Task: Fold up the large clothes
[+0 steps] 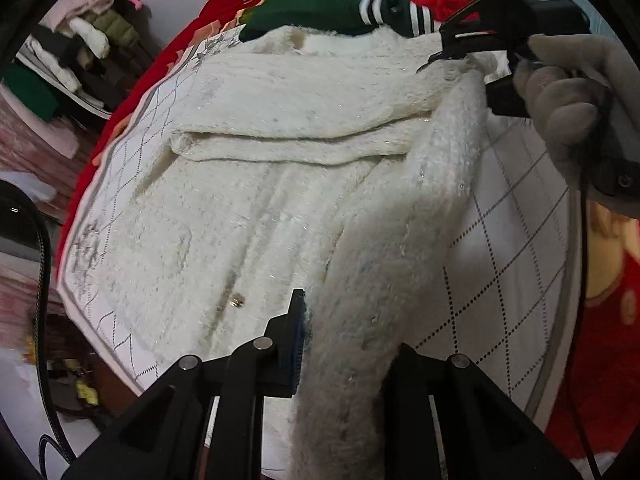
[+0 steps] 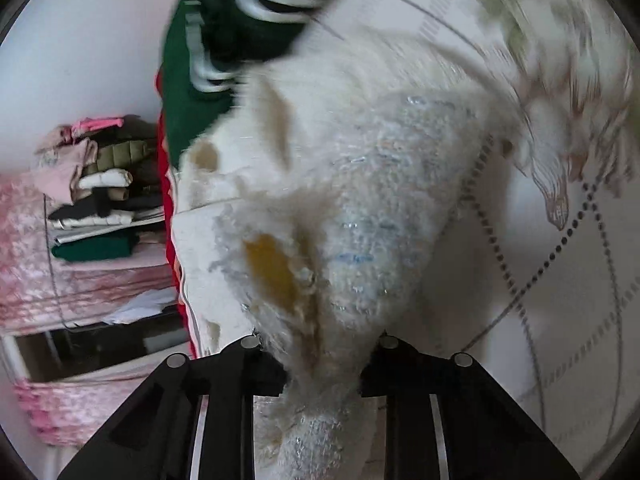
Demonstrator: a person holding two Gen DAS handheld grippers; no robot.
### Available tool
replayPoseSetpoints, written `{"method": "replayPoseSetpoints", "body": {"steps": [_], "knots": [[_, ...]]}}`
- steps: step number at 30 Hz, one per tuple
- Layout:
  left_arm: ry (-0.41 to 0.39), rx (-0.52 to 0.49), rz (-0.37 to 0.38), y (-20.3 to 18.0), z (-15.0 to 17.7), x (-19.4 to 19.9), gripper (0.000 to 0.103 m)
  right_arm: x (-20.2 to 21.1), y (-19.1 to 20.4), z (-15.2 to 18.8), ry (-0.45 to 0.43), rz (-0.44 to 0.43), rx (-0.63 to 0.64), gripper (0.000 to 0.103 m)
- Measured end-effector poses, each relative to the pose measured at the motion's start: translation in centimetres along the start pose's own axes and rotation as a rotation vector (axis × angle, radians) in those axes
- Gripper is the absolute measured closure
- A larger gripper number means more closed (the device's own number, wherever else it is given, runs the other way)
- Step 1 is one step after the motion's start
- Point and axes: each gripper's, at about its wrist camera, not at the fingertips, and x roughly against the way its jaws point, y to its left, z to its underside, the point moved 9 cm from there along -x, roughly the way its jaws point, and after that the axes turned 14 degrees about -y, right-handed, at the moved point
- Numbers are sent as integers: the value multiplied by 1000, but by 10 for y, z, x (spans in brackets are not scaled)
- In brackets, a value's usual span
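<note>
My left gripper [image 1: 344, 344] was clamped on the near end of the white fuzzy coat's [image 1: 256, 184] right edge, my right gripper [image 1: 448, 54] on its far end at the collar. The lifted edge ran lengthwise between them, the body flat on the quilt [image 1: 516, 216] to its left.
</note>
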Motion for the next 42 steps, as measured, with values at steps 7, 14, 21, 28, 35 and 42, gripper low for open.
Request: {"method": "replayPoseSetpoints", "body": {"steps": [7, 14, 21, 28, 35, 42], "knots": [[-22, 141, 147, 96, -30, 22, 88, 8, 137, 15, -63, 152, 211, 80], [16, 294, 136, 213, -37, -17, 84, -68, 240, 45, 0, 288, 358, 80], [104, 538, 137, 305, -1, -89, 80, -188, 258, 85, 107, 407, 384, 62], [192, 636, -4, 351, 39, -112, 22, -202, 280, 89, 98, 261, 418, 38], [289, 564, -103, 352, 64, -148, 14, -105, 233, 10, -100, 205, 355, 37], [305, 556, -130, 351, 56, -168, 9, -126, 110, -31, -21, 140, 179, 37]]}}
